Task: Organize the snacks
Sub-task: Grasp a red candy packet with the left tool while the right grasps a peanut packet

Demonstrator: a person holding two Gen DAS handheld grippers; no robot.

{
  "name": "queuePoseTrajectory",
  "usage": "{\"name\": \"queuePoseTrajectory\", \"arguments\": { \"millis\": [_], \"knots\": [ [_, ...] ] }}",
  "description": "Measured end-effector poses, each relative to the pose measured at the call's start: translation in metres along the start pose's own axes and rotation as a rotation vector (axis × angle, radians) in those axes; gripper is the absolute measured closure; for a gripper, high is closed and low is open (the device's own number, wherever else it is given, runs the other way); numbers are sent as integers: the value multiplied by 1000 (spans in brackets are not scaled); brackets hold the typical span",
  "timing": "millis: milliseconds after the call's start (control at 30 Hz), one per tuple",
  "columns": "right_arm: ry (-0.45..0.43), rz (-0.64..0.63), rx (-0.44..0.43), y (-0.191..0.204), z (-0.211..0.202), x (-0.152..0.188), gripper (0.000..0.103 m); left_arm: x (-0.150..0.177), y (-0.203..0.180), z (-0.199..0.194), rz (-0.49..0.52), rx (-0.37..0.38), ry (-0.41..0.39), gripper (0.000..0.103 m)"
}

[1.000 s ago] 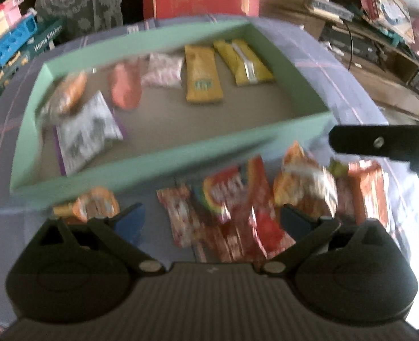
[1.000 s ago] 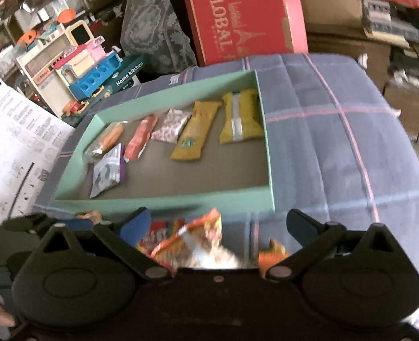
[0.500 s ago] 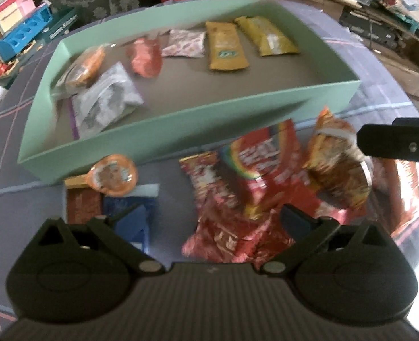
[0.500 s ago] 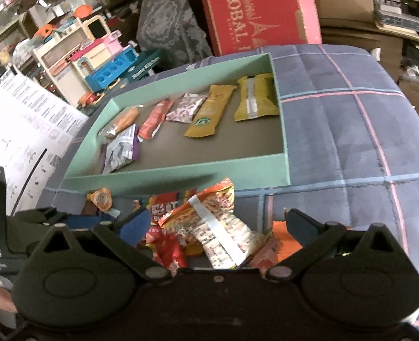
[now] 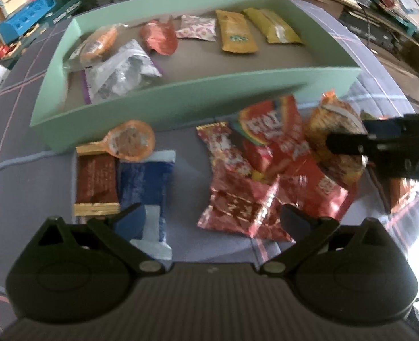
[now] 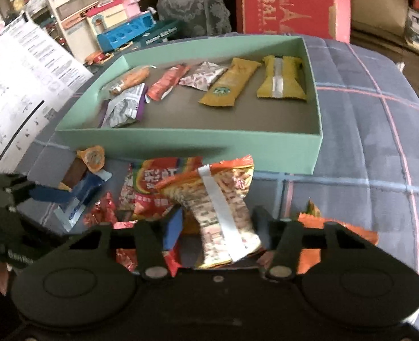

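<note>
Right jaws [image 6: 215,227] closing around the orange noodle-print snack bag with a white back seam [image 6: 223,213]; contact not confirmed, so I cannot tell if it is pinched. Bag sits atop the loose pile beside the near wall of the shallow mint-green cardboard tray [image 6: 181,142], likely next to go in. Left jaws [image 5: 212,218] spread wide, empty, over the red foil packets [image 5: 238,201]. Tray holds the sorted snacks in a row along its far wall.

An orange patterned snack bag [image 6: 223,213] with a white seam strip is standing upright between the right gripper's [image 6: 218,227] fingers. Red packets [image 5: 269,170] are lying crumpled ahead of the left gripper [image 5: 209,216], before the green tray [image 5: 181,99] holding lined-up snacks.
</note>
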State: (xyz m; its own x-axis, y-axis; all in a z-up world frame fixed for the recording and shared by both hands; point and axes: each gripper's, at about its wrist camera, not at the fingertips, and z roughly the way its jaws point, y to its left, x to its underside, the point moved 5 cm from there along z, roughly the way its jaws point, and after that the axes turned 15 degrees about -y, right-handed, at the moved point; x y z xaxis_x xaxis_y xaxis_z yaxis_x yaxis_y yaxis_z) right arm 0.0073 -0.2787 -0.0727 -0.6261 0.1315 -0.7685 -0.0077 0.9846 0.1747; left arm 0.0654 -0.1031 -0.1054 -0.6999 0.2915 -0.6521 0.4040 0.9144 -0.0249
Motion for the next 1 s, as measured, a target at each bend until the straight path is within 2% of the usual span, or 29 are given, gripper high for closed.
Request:
{"name": "queuePoseTrajectory", "arguments": {
  "millis": [200,267,300,333,367,433,567,700,1000],
  "knots": [
    [24,63,24,-7,4,13,59,4,-19,7,95,8,-16,0],
    [20,61,27,-6,3,15,59,4,-23,7,118,7,-29,5],
    [19,63,27,-6,3,15,59,4,-25,7,130,16,-37,20],
    [19,68,27,-6,3,15,59,5,-27,8,129,40,-27,43],
    [16,77,27,-7,4,14,59,6,-27,8,112,68,-19,45],
    [7,113,34,-10,8,14,59,4,-27,4,125,54,-46,71],
    [-12,125,47,-10,12,14,59,3,-24,1,113,60,-55,73],
    [-6,132,45,-6,5,14,66,3,-18,-5,88,57,-60,74],
    [-33,160,43,-9,-19,8,69,-11,-12,-39,54,83,-138,74]
  ]
}}
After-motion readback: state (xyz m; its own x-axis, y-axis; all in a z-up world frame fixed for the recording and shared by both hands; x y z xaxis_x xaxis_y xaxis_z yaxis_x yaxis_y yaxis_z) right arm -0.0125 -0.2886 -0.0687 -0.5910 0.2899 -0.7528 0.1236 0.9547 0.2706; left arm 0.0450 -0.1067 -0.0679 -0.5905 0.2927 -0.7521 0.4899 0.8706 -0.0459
